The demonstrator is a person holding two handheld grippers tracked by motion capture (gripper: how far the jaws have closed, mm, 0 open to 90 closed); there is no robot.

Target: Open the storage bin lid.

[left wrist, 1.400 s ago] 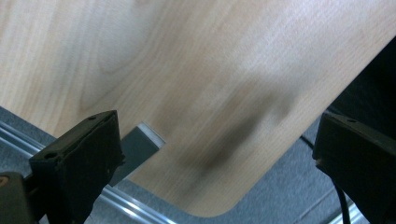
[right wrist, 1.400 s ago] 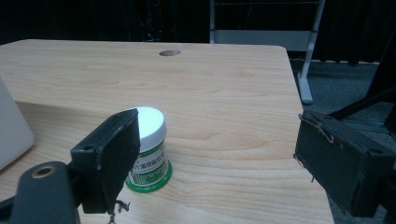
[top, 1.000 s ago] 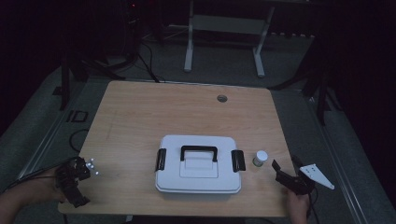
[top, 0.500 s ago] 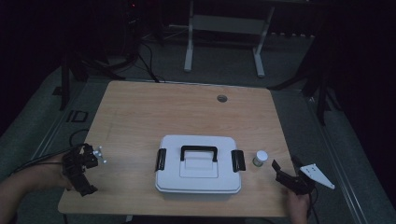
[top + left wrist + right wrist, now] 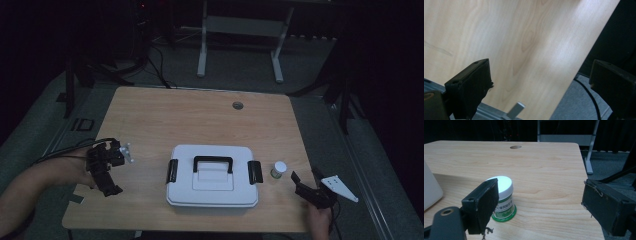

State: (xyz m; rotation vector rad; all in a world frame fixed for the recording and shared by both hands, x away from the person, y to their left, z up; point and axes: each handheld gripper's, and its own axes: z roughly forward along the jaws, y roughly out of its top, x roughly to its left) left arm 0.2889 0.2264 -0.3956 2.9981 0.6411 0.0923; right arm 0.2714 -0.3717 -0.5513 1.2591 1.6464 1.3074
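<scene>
White-capped small jar with green label (image 5: 502, 198) stands just beside right gripper (image 5: 541, 207), jaws spread apart, empty; left gripper (image 5: 541, 87) likewise gapes over wooden tabletop (image 5: 506, 37).

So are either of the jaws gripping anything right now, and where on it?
Nothing is held. The left gripper is open over bare table. The right gripper is open too, close to the small white-lidded, green-labelled jar without gripping it.
</scene>
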